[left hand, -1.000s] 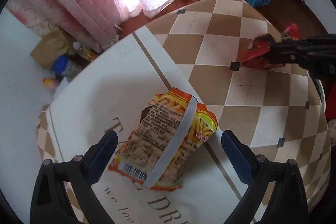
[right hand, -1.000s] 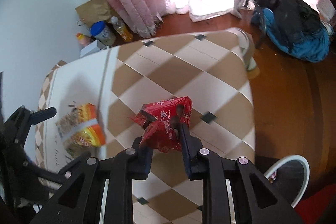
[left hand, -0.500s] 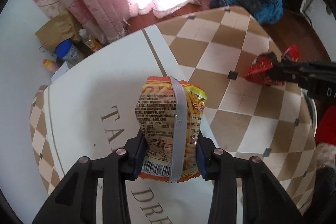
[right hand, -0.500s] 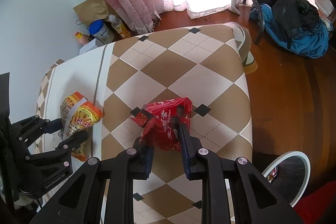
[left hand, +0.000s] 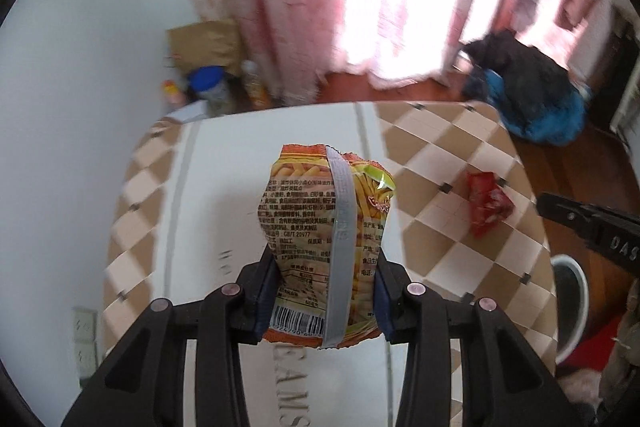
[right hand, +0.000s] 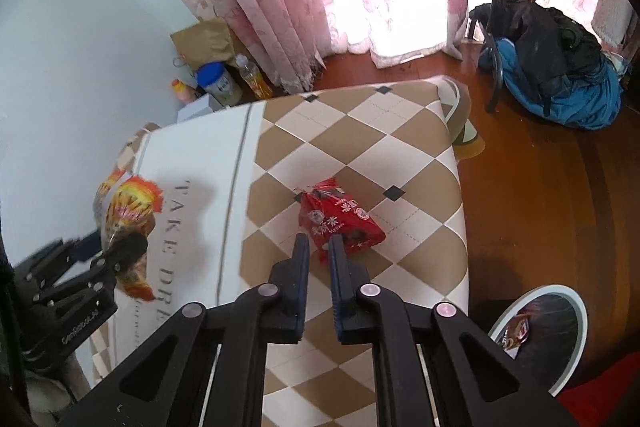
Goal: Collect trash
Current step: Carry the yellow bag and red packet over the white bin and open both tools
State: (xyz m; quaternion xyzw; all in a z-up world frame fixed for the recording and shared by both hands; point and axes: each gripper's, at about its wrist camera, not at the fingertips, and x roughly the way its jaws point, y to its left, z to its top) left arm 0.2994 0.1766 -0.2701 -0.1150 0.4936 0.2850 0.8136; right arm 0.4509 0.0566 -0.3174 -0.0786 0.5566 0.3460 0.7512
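Left tool [left hand: 324, 269]: clamped on orange snack bag [left hand: 320, 227], now lifted off the counter [right hand: 360, 131] | right tool [right hand: 318, 247]: jaws closed, empty | red wrapper [right hand: 340, 223]: slipped out, lies on counter's right side, just beyond its tips | likely needs regrasping.

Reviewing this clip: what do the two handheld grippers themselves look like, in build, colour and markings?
Both are matte black plastic frames with open triangular cut-outs, silver rivets at the pivots and dark blue pads. The left gripper shows four rivets; the right gripper has ridged pads. Each body carries white lettering, only partly readable. No cables or sleeves show.
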